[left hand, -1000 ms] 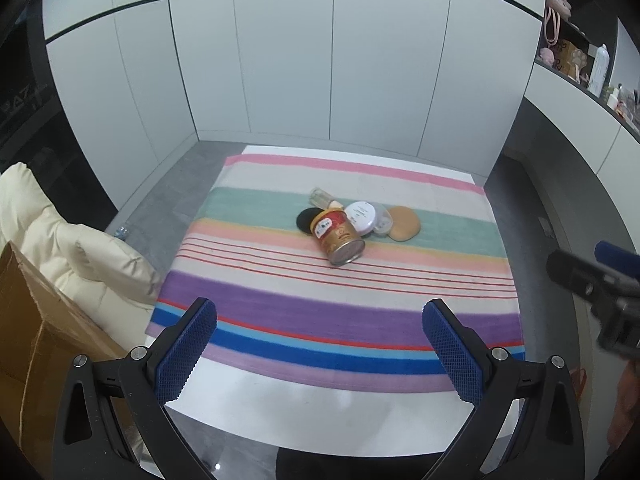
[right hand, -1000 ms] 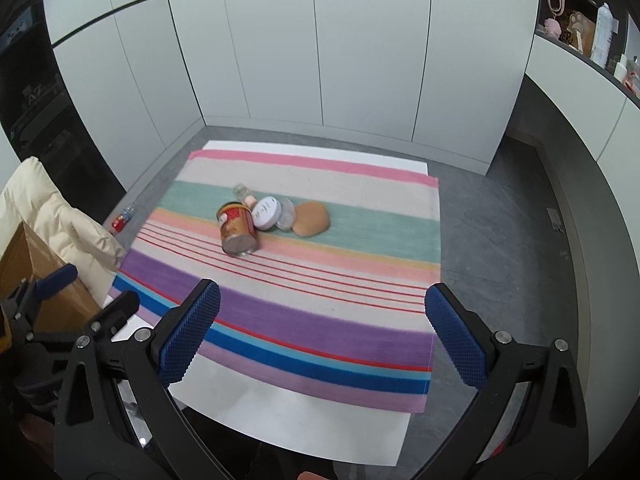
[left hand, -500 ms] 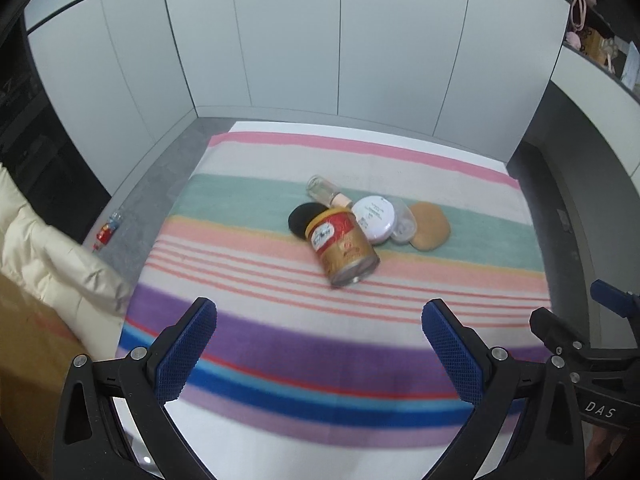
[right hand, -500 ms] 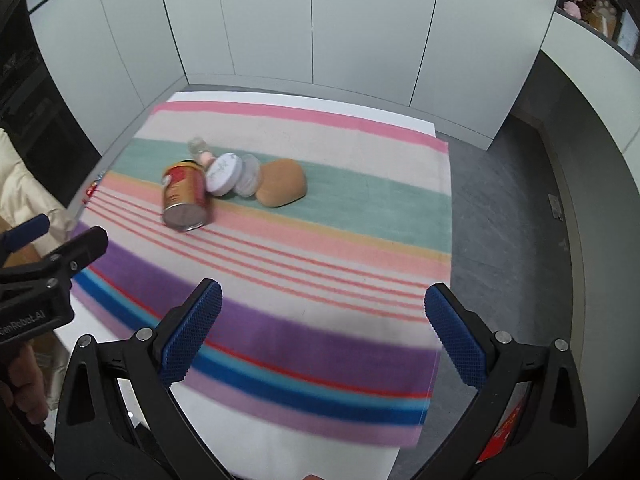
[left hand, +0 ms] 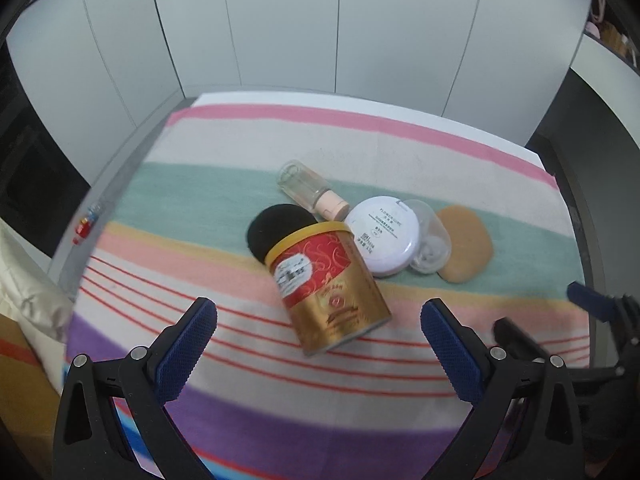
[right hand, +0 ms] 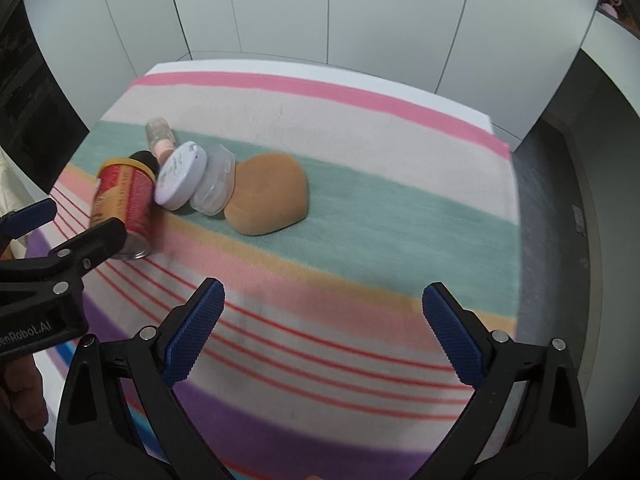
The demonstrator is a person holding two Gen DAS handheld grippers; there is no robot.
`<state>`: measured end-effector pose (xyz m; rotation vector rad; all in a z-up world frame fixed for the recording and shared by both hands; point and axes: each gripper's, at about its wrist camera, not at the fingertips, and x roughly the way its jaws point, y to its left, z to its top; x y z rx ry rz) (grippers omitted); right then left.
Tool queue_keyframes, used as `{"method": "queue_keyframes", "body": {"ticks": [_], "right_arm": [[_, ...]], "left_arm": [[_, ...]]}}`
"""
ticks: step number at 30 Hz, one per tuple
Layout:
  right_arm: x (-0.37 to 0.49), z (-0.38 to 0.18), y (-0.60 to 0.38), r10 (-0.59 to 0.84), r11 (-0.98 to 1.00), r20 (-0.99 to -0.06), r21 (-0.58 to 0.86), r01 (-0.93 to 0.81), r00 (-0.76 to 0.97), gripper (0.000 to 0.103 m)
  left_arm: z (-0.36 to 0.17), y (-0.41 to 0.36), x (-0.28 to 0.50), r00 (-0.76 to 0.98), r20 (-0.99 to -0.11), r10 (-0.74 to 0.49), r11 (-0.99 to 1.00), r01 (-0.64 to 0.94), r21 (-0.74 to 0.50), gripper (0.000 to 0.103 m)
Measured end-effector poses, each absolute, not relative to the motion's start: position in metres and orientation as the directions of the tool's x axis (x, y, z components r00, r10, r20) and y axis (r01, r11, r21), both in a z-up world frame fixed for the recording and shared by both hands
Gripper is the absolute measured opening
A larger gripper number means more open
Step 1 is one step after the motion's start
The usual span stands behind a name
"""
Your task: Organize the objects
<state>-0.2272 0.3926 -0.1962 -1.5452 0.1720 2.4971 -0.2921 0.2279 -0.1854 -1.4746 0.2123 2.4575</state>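
A red and gold can [left hand: 330,284] [right hand: 124,204] lies on its side on the striped cloth [left hand: 224,184] [right hand: 400,216], its black lid [left hand: 276,228] behind it. Beside it are a clear bottle with a pink cap [left hand: 312,190] [right hand: 160,138], a white round compact [left hand: 384,234] [right hand: 180,176], a clear plastic jar [left hand: 430,240] [right hand: 214,186] and a tan sponge pad [left hand: 466,248] [right hand: 268,196]. My left gripper [left hand: 318,332] is open just short of the can. My right gripper [right hand: 324,320] is open with nothing in it, nearer than the pad.
White cabinet doors stand behind the table. A cream padded jacket [left hand: 24,292] and a brown box [left hand: 20,400] sit at the left. A small red bottle [left hand: 86,226] lies on the grey floor at the left. A shelf with items [left hand: 612,36] is at the upper right.
Both grippers have moved forward and down toward the cluster, which now looks much larger. Both stay open. The objects have not moved.
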Motion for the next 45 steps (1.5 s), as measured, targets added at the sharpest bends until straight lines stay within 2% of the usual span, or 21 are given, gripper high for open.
{"method": "queue_keyframes", "body": {"ticks": [3, 7, 11, 15, 17, 19, 21, 24, 31, 45], "right_arm": [[-0.240, -0.206, 0.389, 0.099, -0.979, -0.891, -0.007, -0.204, -0.443, 0.100], [-0.259, -0.213, 0.383, 0.076, -0.985, -0.885, 0.005, -0.173, -0.459, 0.099], [-0.277, -0.222, 0.376, 0.062, -0.989, -0.887, 0.006, -0.147, -0.457, 0.095], [-0.288, -0.224, 0.370, 0.063, -0.993, -0.881, -0.009, -0.116, -0.469, 0.092], [-0.291, -0.223, 0.367, 0.053, -0.996, -0.875, -0.008, -0.093, -0.482, 0.085], [-0.290, -0.222, 0.363, 0.050, -0.997, -0.869, -0.013, -0.078, -0.492, 0.071], [-0.289, -0.220, 0.361, 0.046, -0.997, -0.868, -0.012, -0.071, -0.494, 0.062], [-0.284, -0.220, 0.362, 0.046, -0.996, -0.874, -0.005, -0.086, -0.484, 0.059], [-0.264, -0.207, 0.364, 0.058, -0.992, -0.887, 0.001, -0.127, -0.458, 0.056], [-0.202, -0.141, 0.368, 0.068, -0.978, -0.878, 0.037, -0.208, -0.474, 0.056]], "left_arm": [[-0.190, 0.229, -0.301, -0.448, -0.881, 0.152, -0.961, -0.276, -0.025, 0.099], [-0.198, 0.227, -0.311, -0.427, -0.893, 0.146, -0.967, -0.250, -0.038, 0.086], [-0.204, 0.225, -0.317, -0.414, -0.898, 0.151, -0.964, -0.264, -0.040, 0.083], [-0.209, 0.222, -0.321, -0.382, -0.908, 0.171, -0.959, -0.274, -0.066, 0.071], [-0.209, 0.220, -0.323, -0.372, -0.910, 0.183, -0.959, -0.271, -0.082, 0.065], [-0.209, 0.221, -0.323, -0.359, -0.914, 0.189, -0.958, -0.270, -0.092, 0.058], [-0.209, 0.221, -0.322, -0.346, -0.917, 0.198, -0.955, -0.278, -0.101, 0.057], [-0.209, 0.221, -0.316, -0.329, -0.921, 0.206, -0.949, -0.296, -0.107, 0.056], [-0.189, 0.218, -0.294, -0.356, -0.908, 0.221, -0.942, -0.318, -0.104, 0.055], [-0.125, 0.200, -0.246, -0.408, -0.887, 0.217, -0.946, -0.314, -0.087, 0.055]]}}
